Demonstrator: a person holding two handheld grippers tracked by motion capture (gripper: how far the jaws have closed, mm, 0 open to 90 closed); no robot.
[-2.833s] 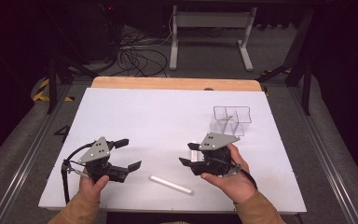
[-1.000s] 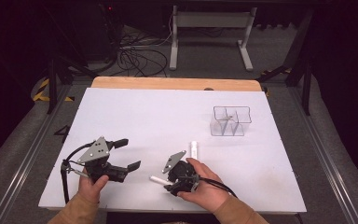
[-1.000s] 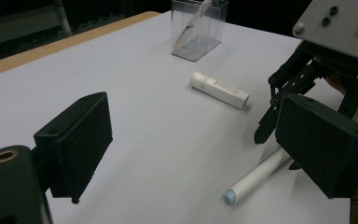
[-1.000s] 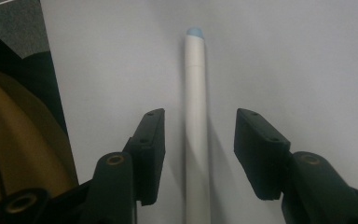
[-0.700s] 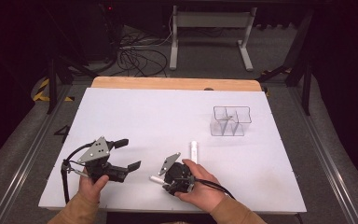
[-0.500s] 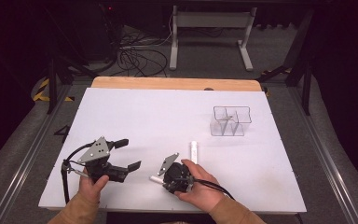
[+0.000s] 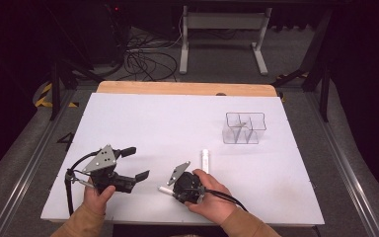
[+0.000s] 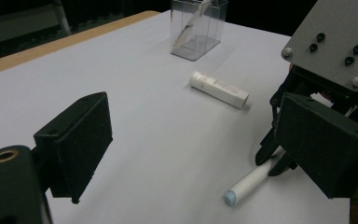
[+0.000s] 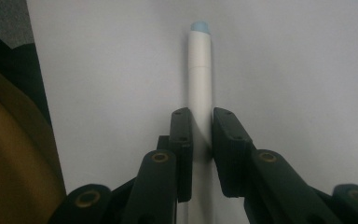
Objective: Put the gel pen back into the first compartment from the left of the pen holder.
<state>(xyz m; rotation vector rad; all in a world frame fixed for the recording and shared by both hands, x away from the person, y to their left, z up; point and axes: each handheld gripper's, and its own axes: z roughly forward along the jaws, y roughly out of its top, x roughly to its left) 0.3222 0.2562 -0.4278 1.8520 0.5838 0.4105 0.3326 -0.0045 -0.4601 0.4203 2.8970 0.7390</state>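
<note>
A white marker (image 9: 200, 60) with a pale blue tip lies flat on the white table (image 7: 177, 128) near its front edge. My right gripper (image 9: 201, 140) has just been closing and is now shut on the marker's barrel, both pads pressing its sides. In the high view the right gripper (image 7: 174, 190) points left, with the marker (image 7: 165, 189) sticking out past it. The left gripper (image 7: 135, 163) is held a short way to the left, open, nothing between its jaws. In the left gripper view, the left gripper (image 8: 196, 149) faces the marker (image 8: 249, 184).
A short white tube (image 7: 205, 160) lies just behind the right hand. A clear container (image 7: 245, 127) with dividers stands at the back right. A wooden strip (image 7: 187, 88) edges the far side of the table; cables and a stand lie on the floor beyond.
From 2.8 s ago, the right hand moved left and forward to the marker, and the white tube now lies where that hand was. Over the last second both hands kept still.
</note>
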